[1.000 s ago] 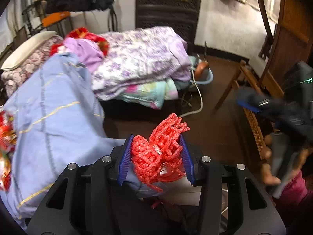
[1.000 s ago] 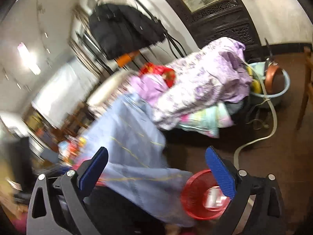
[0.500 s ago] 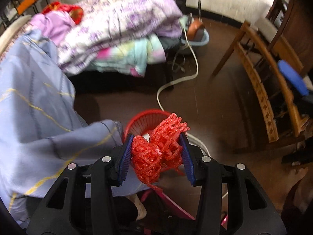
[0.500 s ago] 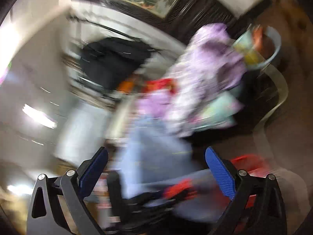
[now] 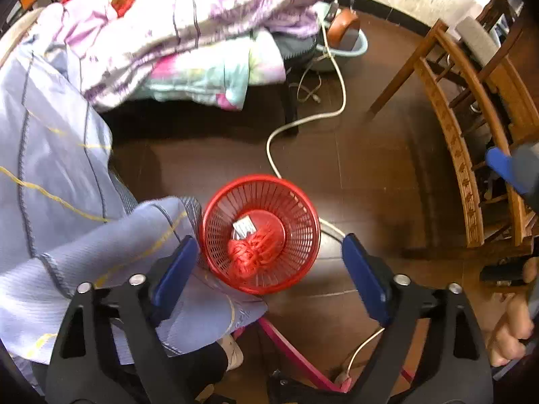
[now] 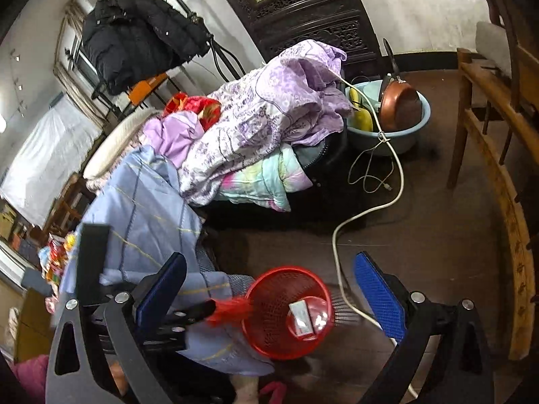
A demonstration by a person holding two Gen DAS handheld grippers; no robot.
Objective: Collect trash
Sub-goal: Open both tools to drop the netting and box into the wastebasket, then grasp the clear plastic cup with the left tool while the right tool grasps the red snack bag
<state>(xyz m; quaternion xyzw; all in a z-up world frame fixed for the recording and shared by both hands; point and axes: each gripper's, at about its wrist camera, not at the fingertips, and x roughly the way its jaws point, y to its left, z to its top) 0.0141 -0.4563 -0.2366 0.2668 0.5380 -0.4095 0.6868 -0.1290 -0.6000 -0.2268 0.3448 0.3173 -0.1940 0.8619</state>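
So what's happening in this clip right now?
A person with two handheld grippers is collecting trash. The left gripper hangs open above the red plastic mesh wastebasket on the dark floor, and the crumpled red foam netting lies inside it beside a small white packet. The right gripper is open and empty, also pointed towards the basket, next to the light blue blanket.

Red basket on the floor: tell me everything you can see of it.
The red basket is round, plastic-looking, with slotted lattice walls and a solid bottom. It stands upright and open-topped on the dark floor, its left side against the hanging blue blanket. A white cable passes behind it. Inside lie a bunched red net and a small white packet.
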